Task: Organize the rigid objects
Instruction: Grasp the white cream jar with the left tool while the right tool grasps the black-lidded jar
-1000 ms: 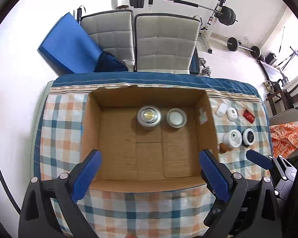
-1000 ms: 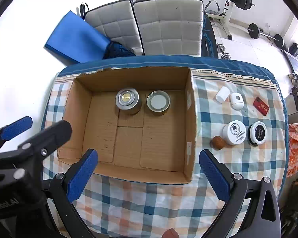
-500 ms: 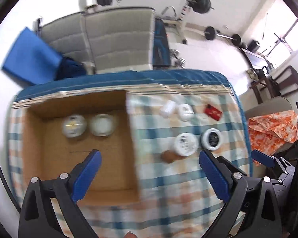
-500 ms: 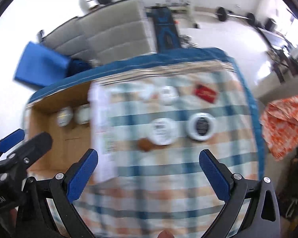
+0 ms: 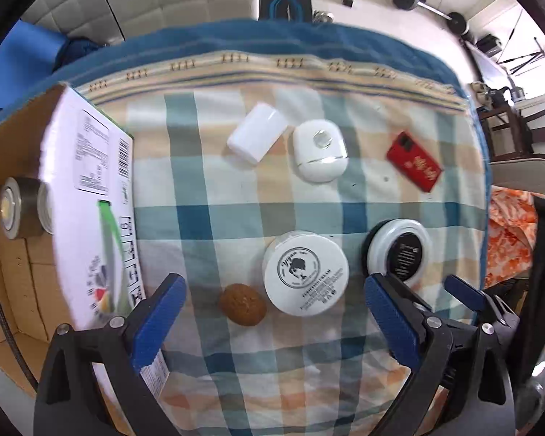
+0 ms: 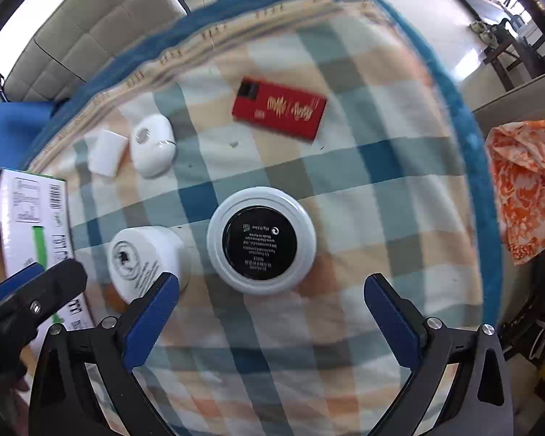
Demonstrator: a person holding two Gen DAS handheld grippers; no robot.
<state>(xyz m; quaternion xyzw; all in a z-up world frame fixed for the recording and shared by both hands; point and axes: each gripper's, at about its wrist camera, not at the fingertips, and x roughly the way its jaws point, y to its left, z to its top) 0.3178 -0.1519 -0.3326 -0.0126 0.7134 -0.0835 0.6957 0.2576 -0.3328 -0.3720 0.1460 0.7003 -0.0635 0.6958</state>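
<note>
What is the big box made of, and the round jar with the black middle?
The box looks like cardboard: brown, matte inside, with a glossy printed white label on its outer wall. The round jar seems to be smooth plastic: shiny white ridged rim, black printed centre, though coated glass can't be ruled out.

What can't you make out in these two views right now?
- Left wrist: the box wall hides most of the two tins inside it.
- Right wrist: the nut is not visible; the white jar is blurred and partly behind the right claw.
- Right wrist: the black-lid jar print is too small to read.
</note>
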